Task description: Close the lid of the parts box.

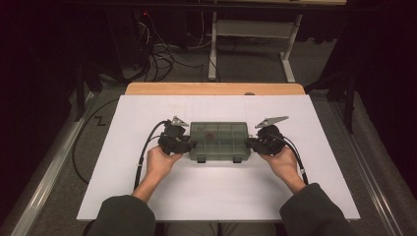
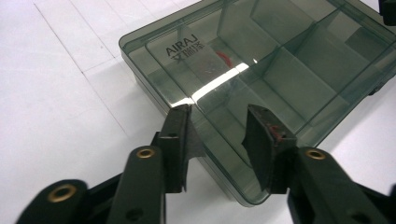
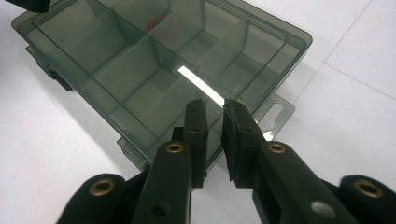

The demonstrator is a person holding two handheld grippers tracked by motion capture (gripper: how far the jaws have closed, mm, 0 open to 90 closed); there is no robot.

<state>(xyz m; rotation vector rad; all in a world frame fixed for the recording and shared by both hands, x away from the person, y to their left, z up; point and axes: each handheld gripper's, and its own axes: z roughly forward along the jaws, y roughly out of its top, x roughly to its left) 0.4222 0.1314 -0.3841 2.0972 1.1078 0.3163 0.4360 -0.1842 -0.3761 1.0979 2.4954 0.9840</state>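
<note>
Box (image 1: 219,141) mid-table, lid shut | left gripper (image 1: 189,145) at its left end, jaws apart, no grip | right gripper (image 1: 249,143) at right end, jaws slightly parted, holding nothing | we should pinch both ends evenly, keeping it level

Both forearms enter the high view from 6 o'clock, sleeves at the bottom edge. The left hand (image 1: 160,160) grips the left gripper (image 1: 189,146), jaws pointing toward 3 o'clock and parted with a clear gap. The right hand (image 1: 282,160) grips the right gripper (image 1: 249,143), jaws pointing toward 9 o'clock, narrowly parted.
</note>
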